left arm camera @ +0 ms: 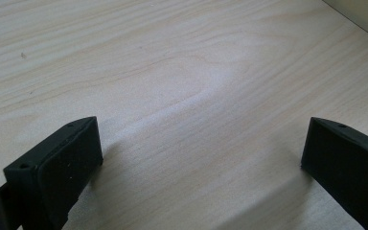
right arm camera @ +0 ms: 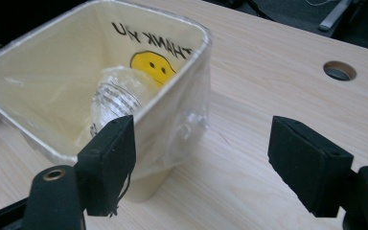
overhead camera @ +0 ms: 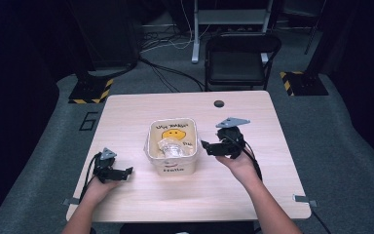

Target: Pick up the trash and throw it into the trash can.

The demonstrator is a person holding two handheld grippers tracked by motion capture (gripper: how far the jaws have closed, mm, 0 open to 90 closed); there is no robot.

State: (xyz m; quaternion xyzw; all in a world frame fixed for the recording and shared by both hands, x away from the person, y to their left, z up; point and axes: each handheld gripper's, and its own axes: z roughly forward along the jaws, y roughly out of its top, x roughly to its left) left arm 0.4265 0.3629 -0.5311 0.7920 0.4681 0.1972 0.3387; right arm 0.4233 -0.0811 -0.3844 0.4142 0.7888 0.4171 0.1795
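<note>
Bin (overhead camera: 171, 146) sits mid-counter (overhead camera: 253, 180), a crumpled clear bottle (right arm camera: 117, 96) inside its thin liner. Right gripper (right arm camera: 201, 158) is beside it, left gripper (left arm camera: 201, 158) well apart, both jaws spread and empty. Light and slippery, it is likely best pinched at the stiff rim.

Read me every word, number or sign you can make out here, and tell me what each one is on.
"THANK YOU", above a yellow smiley face: inside the lined cream bin.
"Hello": front outside of the bin, high view, small but legible.
"6": dark marking on the grey floor left of the table.
Print on the crumpled plastic bottle in the bin: too blurred to read.
</note>
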